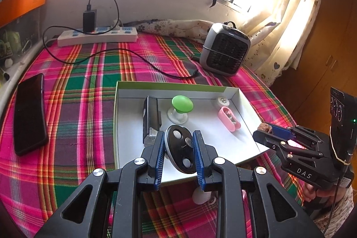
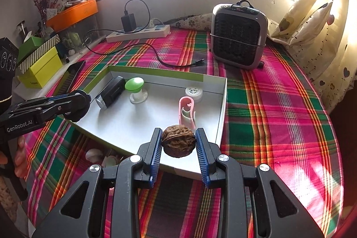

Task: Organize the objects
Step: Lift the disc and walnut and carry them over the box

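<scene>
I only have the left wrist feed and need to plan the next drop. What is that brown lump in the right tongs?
Observer: A whole walnut. The right tongs are shut on it, one pad on each side.
Operator: Is it over the tray yet?
Observer: Barely. It appears to be over the near edge of the white tray, toward the right corner, with the pink clip just beyond it.
Operator: Is there anything left of the phone that I can't see?
Observer: Yes, a yellow-green box sits past the cloth's left edge.
</scene>
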`<state>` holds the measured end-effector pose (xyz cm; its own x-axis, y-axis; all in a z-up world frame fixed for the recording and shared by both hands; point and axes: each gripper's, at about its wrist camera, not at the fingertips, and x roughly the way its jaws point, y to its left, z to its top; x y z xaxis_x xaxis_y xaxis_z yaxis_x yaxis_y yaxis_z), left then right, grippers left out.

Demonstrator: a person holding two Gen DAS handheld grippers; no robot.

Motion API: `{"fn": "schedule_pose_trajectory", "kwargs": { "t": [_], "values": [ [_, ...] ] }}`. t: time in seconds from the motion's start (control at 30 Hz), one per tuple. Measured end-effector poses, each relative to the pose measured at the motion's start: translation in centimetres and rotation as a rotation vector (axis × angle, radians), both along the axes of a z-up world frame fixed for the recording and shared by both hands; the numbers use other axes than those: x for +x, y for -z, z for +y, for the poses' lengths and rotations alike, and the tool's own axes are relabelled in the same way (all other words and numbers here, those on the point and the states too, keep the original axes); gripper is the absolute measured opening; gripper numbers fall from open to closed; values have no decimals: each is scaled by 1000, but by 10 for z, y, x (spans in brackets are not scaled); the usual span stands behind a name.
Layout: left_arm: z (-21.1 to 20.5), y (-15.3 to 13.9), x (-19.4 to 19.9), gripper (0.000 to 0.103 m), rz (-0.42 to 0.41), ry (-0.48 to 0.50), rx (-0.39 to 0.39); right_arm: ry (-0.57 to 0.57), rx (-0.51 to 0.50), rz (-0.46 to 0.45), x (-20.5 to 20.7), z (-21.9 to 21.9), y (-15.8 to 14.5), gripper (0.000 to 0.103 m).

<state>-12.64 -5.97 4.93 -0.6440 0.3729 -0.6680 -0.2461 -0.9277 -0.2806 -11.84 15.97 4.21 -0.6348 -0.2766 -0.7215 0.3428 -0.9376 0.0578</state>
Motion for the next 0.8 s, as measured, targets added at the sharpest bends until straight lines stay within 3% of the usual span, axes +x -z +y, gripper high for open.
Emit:
{"fn": "schedule_pose_trajectory", "kwargs": {
  "t": [0.8],
  "values": [
    [15, 31, -39, 22, -79, 32, -53, -47, 67, -81, -28, -14, 29, 31]
  ]
}}
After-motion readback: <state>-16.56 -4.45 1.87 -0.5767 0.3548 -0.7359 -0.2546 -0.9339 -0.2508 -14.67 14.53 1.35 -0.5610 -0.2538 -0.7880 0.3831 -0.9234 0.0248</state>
